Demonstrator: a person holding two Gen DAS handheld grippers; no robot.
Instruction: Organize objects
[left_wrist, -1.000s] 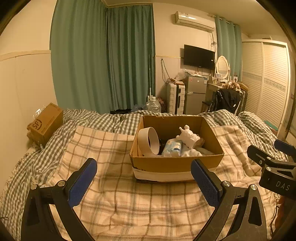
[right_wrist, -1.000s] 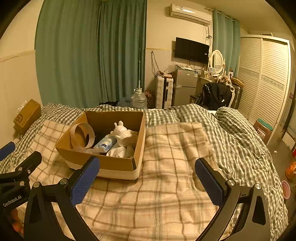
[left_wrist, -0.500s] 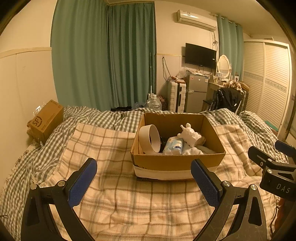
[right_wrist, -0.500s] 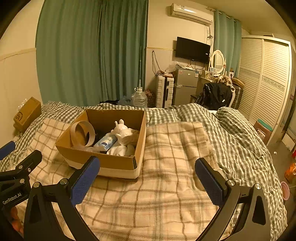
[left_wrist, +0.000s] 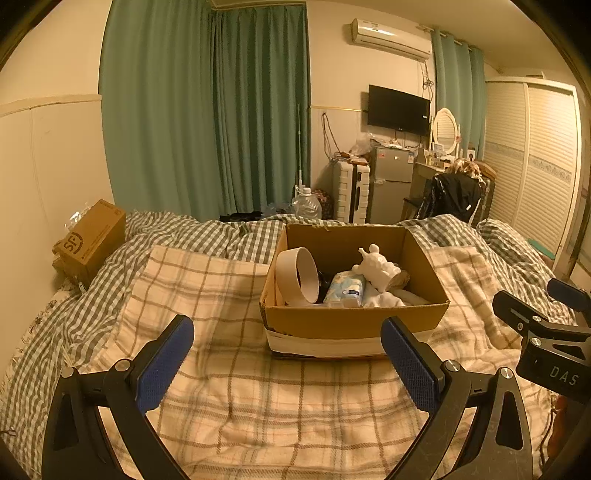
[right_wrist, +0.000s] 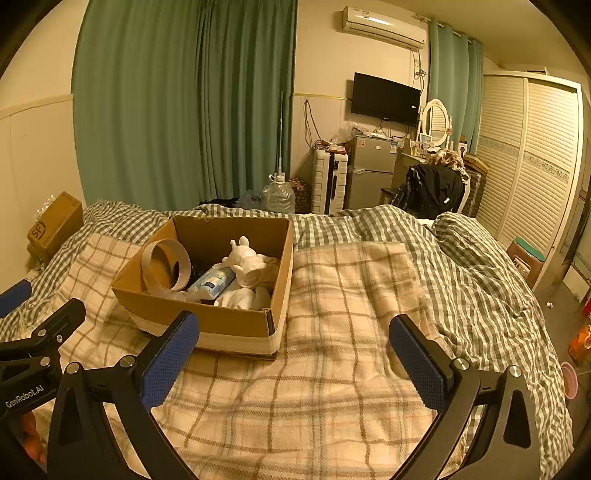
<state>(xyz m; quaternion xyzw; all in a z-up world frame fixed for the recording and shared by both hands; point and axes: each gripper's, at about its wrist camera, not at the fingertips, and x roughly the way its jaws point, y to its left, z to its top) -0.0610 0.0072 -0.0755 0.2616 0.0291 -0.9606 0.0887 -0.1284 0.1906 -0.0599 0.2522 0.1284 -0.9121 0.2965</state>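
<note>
In the left wrist view, the cardboard box (left_wrist: 354, 321) is seen at the centre of the frame, resting on the plaid blanket (left_wrist: 229, 398). The left gripper (left_wrist: 286, 354) is held with its jaws spread wide and nothing between them; the box lies straight ahead, its near wall just above the right blue pad. The box's long axis runs left to right across the frame. Inside it, a tape roll (left_wrist: 299, 276) stands on edge at the left, a tissue pack (left_wrist: 345, 290) lies in the middle, and a white figurine (left_wrist: 376, 267) sits to the right. The right gripper (left_wrist: 554, 332) shows at the right edge.

In the right wrist view, the same box (right_wrist: 207, 317) is found left of centre, seen corner-on. The right gripper (right_wrist: 295, 354) is also wide and empty, and its jaws frame bare blanket (right_wrist: 351, 295), not the box. The left gripper is judged the better aligned of the 2 for a reach into the box.
</note>
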